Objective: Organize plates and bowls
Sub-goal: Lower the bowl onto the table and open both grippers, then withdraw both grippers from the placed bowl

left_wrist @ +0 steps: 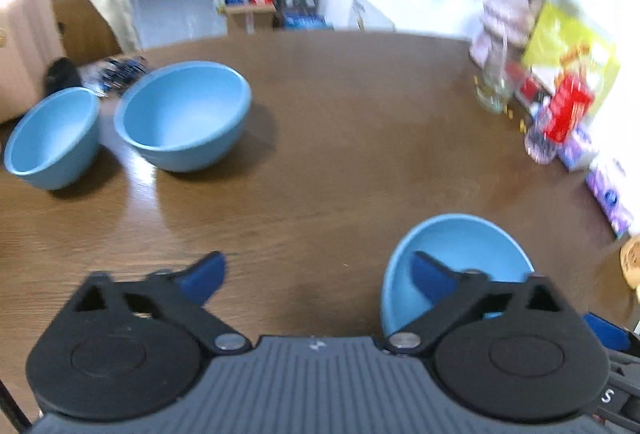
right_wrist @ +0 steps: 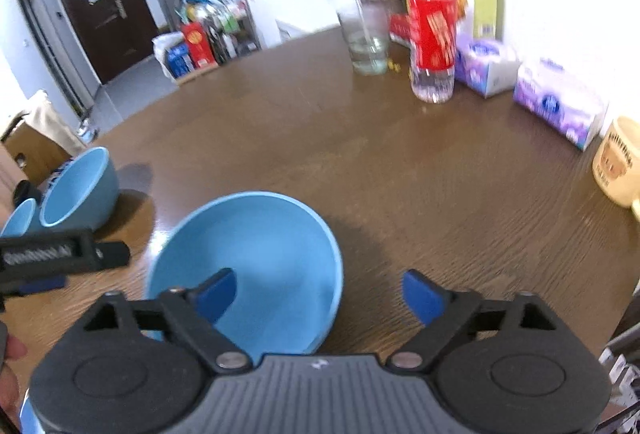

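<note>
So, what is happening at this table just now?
A person holds a gripper in each hand over a brown wooden table. Both the left gripper and the right gripper are open and hold nothing. One blue bowl sits on the table just in front of them, not gripped. Two more blue bowls rest side by side further off, not yet stacked.
</note>
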Tool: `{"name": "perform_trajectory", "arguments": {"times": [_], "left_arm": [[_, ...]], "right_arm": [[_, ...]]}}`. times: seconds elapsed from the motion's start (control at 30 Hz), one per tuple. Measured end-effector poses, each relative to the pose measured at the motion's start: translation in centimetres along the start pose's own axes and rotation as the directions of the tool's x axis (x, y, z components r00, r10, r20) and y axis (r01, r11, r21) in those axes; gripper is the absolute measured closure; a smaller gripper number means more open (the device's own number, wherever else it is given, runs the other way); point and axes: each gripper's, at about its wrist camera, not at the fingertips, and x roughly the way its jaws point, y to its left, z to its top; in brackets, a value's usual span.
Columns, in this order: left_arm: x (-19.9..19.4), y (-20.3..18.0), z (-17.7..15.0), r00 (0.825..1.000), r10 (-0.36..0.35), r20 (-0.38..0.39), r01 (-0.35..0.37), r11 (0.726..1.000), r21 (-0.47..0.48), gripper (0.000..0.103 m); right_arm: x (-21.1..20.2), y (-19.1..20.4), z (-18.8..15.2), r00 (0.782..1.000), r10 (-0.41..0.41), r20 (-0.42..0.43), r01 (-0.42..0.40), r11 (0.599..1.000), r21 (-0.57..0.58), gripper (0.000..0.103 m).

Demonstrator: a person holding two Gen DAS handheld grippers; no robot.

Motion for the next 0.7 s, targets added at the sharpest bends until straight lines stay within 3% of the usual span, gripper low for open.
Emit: {"name": "perform_trajectory", "arguments": {"times": [0.07, 0.3, 0.7], "left_arm": [[-1.7, 1.6, -0.3, 0.999, 0.006, 0.034, -0.006, 1.0, -0.005, 0.0], [-7.5, 8.1, -2.6, 0.995, 0.022, 0.102, -0.021, 1.0, -0.014, 0.0], [-13.9, 18.3, -6.2, 0.992, 0.001, 0.13, 0.003, 1.0, -0.026, 0.0]], "right_arm": [[-1.4, 1.0, -0.4, 1.0, 0.006, 0.02, -0.005, 1.0, -0.018, 0.0], [-5.8, 6.7, -3.6, 0.998, 0.033, 0.059, -0.031, 0.999, -0.045, 0.0], [-11.5, 15.2, -9.9, 0.995, 0.029, 0.091, -0.022, 0.997, -0.072, 0.0]]}}
